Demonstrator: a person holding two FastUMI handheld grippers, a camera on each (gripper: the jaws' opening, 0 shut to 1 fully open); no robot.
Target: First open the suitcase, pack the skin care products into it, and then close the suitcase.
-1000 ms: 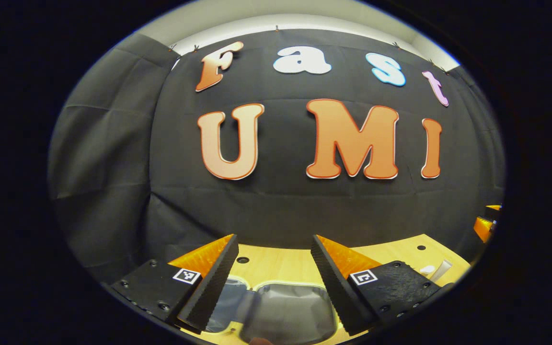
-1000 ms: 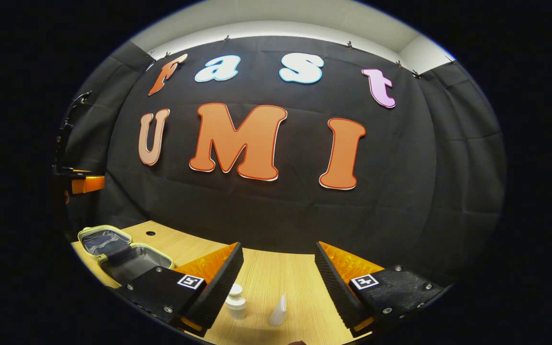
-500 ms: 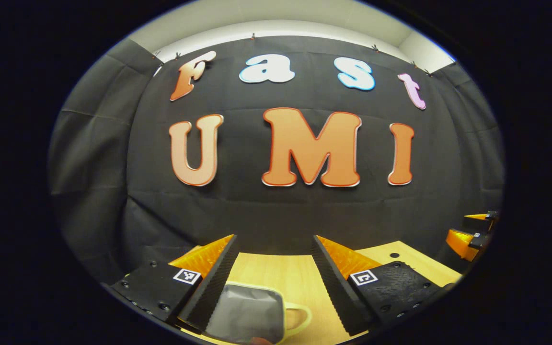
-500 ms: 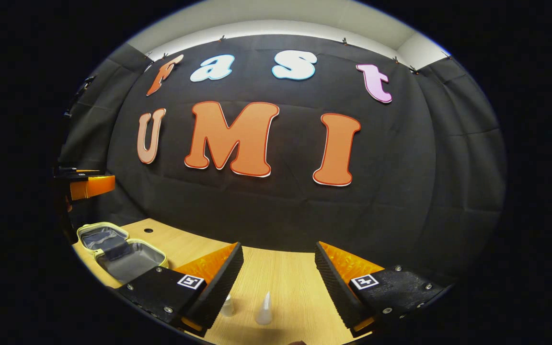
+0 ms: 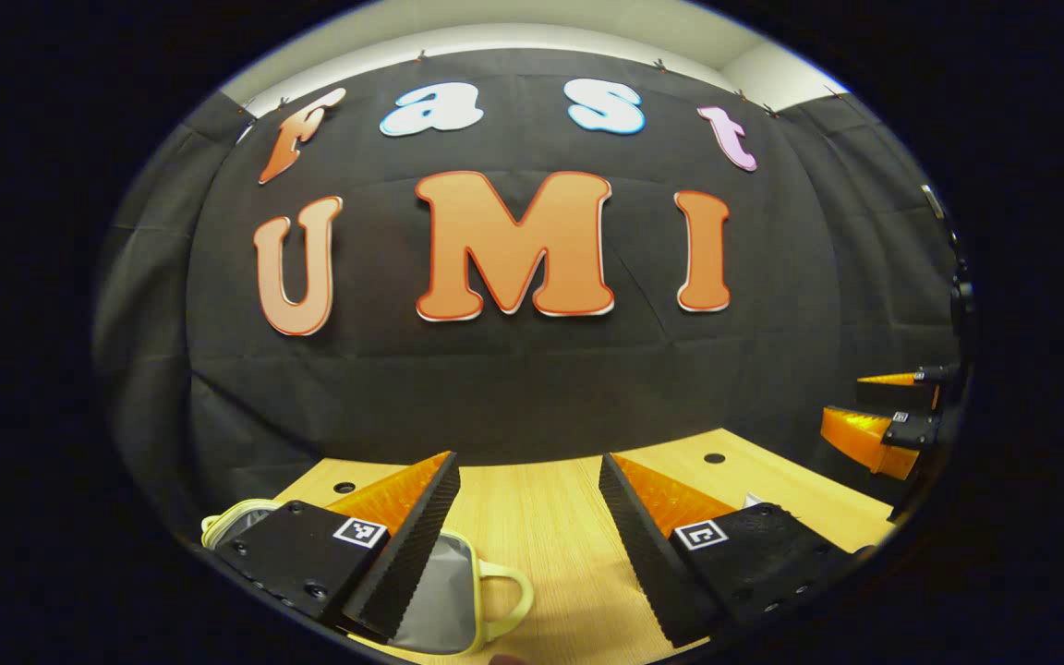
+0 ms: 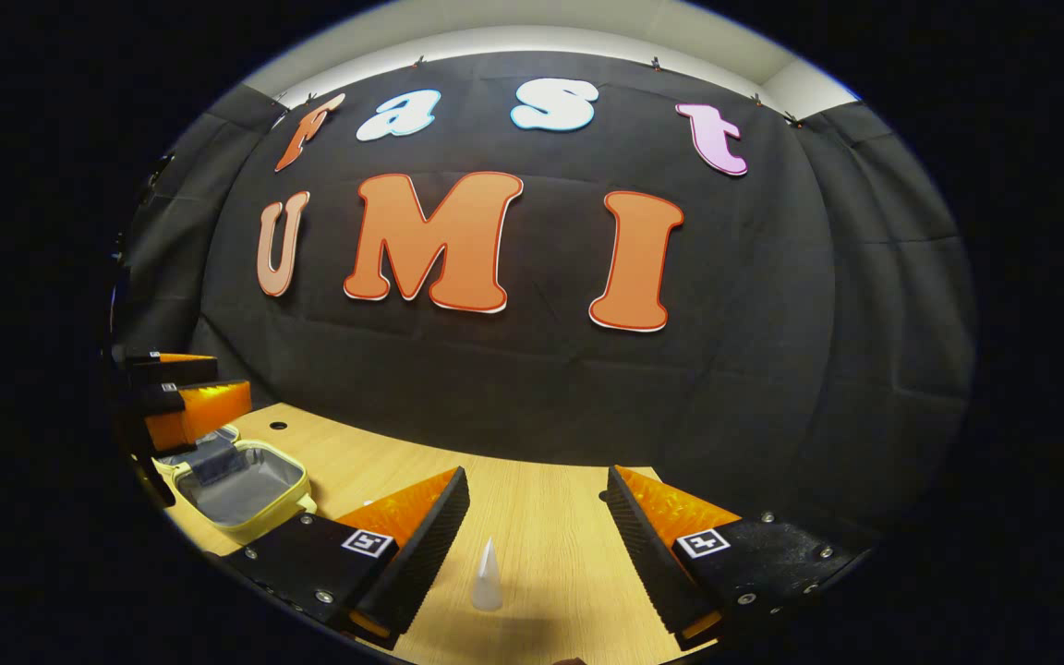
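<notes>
The small pale-yellow suitcase [image 6: 236, 485] lies open on the wooden table [image 6: 375, 462], its grey lining showing. In the left gripper view, the suitcase [image 5: 444, 591] sits low beside my left finger, its loop handle [image 5: 509, 600] pointing right. My left gripper [image 5: 527, 462] is open with nothing between its fingers. From the right gripper view, the left gripper [image 6: 186, 406] hovers just over the case's far end. My right gripper [image 6: 537, 476] is open above the table. A white cone-shaped tube [image 6: 488, 577] stands upright on the wood between its fingers, untouched.
The black cloth wall closes the table's back edge. Small round holes [image 5: 715, 457] dot the tabletop [image 5: 550, 517]. The right gripper [image 5: 883, 434] hangs at the far right of the left gripper view. A small white item [image 5: 754, 499] peeks out behind my left gripper's right finger.
The left gripper has swung right, so the case now lies at its lower left. The right gripper moved too: the small white bottle has slipped out of sight, and the tube stands between the fingers.
</notes>
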